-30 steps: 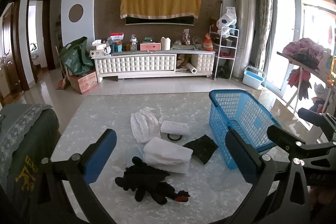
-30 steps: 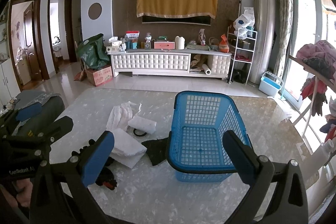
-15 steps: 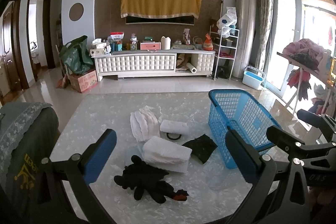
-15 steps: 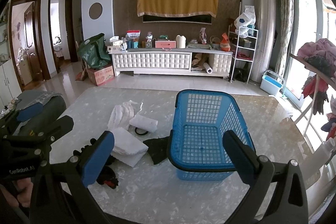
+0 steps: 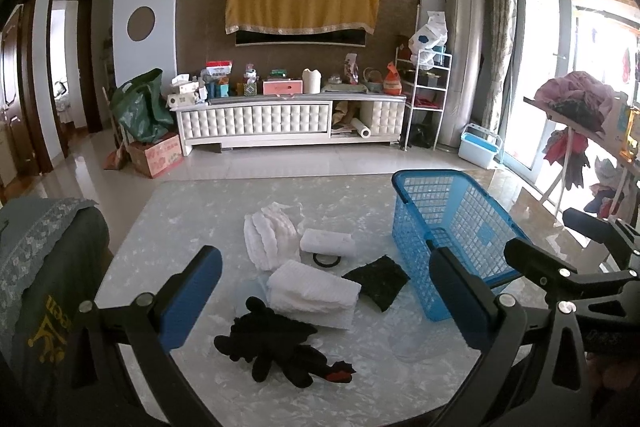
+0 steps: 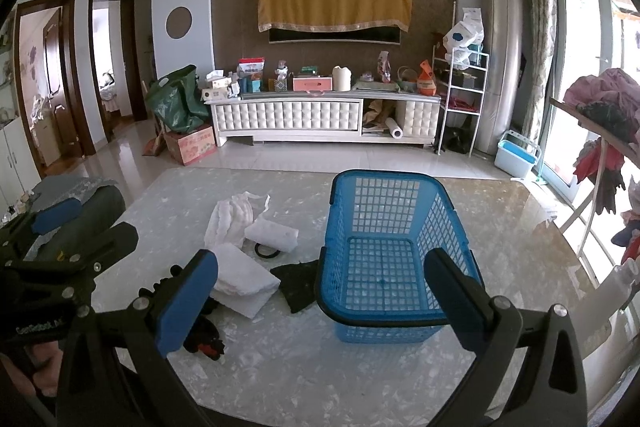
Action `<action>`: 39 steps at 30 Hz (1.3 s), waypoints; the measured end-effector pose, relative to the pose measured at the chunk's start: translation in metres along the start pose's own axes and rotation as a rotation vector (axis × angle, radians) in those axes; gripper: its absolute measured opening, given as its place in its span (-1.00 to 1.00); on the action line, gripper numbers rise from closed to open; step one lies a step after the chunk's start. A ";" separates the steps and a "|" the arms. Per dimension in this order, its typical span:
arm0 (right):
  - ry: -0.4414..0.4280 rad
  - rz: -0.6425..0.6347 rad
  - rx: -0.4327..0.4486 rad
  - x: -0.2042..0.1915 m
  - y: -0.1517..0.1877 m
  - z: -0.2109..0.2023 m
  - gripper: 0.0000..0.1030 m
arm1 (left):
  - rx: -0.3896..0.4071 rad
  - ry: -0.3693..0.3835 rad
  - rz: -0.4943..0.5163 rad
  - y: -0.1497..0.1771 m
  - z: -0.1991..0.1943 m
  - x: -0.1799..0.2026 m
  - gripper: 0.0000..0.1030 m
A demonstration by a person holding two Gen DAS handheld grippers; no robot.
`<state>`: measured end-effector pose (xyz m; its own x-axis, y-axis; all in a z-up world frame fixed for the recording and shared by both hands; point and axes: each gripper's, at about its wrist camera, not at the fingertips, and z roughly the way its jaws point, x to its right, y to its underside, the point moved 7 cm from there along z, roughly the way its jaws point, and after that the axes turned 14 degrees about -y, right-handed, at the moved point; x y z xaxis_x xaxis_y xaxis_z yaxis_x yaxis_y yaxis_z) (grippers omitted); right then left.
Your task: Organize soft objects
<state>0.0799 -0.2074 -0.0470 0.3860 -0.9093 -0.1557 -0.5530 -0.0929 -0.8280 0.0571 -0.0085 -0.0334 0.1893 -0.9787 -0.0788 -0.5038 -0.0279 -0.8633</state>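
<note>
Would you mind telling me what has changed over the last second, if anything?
Almost nothing. Both cameras drifted slightly; nothing was grasped or released. The left gripper and right gripper remain open and empty, the blue plastic mesh basket stays empty, and the white folded towels and black plush toy lie where they were.

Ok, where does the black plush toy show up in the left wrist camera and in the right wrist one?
Left wrist: black plush toy lies low and centre-left on the table, in full view between the claw fingers.
Right wrist: black plush toy lies low on the left, mostly hidden behind the left finger.
Shared landmark: the blue basket, right of the toy in both.
</note>
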 end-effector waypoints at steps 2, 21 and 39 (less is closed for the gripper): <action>0.000 0.001 -0.001 0.001 0.000 0.000 1.00 | 0.000 0.002 0.001 -0.002 -0.001 0.000 1.00; -0.040 0.000 0.026 -0.006 -0.014 0.009 1.00 | -0.024 -0.037 0.042 -0.013 0.006 -0.015 1.00; -0.203 -0.050 -0.351 -0.059 0.017 0.128 1.00 | -0.252 -0.098 0.084 0.023 0.073 -0.098 1.00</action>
<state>0.1420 -0.1031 -0.1204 0.5370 -0.8051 -0.2521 -0.7347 -0.2994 -0.6088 0.0887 0.1015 -0.0816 0.2121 -0.9559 -0.2032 -0.7125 -0.0090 -0.7016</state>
